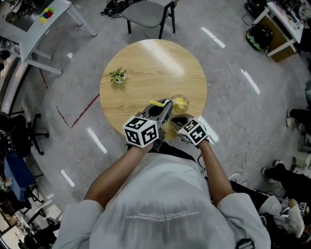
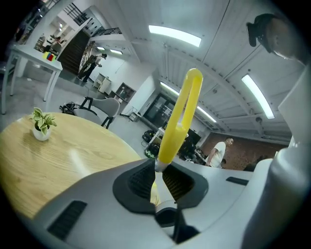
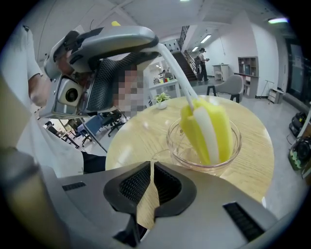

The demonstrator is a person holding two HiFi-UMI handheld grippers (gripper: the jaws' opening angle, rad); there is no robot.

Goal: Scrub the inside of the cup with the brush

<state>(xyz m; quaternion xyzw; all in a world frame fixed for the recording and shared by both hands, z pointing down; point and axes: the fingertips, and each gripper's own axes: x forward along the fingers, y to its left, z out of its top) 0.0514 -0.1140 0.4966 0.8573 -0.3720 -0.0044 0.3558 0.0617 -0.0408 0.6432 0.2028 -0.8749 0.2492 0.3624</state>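
A clear glass cup (image 3: 206, 148) stands near the front edge of the round wooden table (image 1: 146, 63). The yellow and white sponge head of the brush (image 3: 208, 127) sits inside it, tilted. My left gripper (image 2: 158, 176) is shut on the brush's yellow looped handle (image 2: 179, 121) and, in the right gripper view, comes in from the upper left above the cup. My right gripper (image 3: 151, 182) is shut on the cup's thin glass handle (image 3: 158, 158) at the near side. In the head view the two grippers (image 1: 164, 111) (image 1: 181, 120) meet at the cup (image 1: 180, 102).
A small potted plant (image 1: 118, 75) stands on the far left of the table. A grey chair (image 1: 148, 12) is beyond the table, a white desk (image 1: 34, 24) at the upper left, and someone's feet (image 1: 295, 119) on the right floor.
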